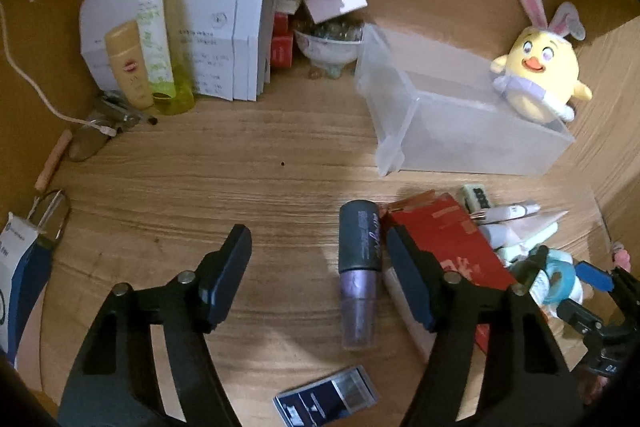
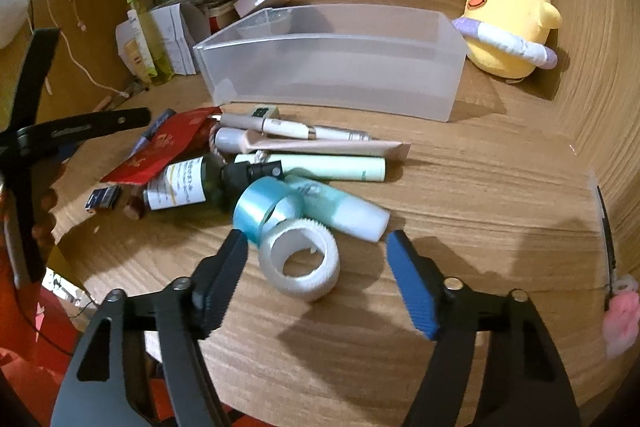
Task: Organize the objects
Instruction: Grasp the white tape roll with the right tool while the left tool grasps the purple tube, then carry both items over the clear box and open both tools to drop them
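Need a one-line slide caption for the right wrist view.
Open right gripper hovers at white tape roll, cosmetics pile before empty translucent bin.

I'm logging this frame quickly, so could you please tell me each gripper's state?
Left gripper: open, holding nothing, purple tube between the jaws.
Right gripper: open, empty, white tape roll between the jaws.

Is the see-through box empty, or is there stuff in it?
Empty, as far as it shows. The box has bare walls and floor; the pens and bottles lie outside on the table.
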Demonstrator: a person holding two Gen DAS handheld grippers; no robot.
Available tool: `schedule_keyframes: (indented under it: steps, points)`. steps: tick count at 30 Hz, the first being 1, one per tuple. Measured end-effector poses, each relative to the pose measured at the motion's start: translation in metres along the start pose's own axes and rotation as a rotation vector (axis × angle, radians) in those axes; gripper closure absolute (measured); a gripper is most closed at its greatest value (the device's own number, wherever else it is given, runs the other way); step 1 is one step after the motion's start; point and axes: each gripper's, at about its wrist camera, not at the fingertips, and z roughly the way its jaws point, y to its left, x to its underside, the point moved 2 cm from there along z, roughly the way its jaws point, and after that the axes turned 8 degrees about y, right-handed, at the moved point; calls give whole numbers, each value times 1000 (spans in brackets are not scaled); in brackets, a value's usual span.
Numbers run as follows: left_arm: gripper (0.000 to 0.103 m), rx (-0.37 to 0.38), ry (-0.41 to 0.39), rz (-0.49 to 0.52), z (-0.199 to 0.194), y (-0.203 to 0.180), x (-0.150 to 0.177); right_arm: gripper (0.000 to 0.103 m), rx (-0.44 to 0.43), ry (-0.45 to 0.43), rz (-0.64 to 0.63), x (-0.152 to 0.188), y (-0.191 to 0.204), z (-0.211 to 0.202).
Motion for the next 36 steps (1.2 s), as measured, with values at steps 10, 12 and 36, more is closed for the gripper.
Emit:
schedule_keyframes:
  steps: [10,12,36]
  points:
    - [51,19,63,27,23,-4,-7,67,-26,18,-22,0,4,7]
    - [64,21,77,34,26,-4,-8,67,-19,11,-19,0,3,7]
    - [78,78,-148,52,-38,-27,-37,67,38,-168,44,-46,-29,-32]
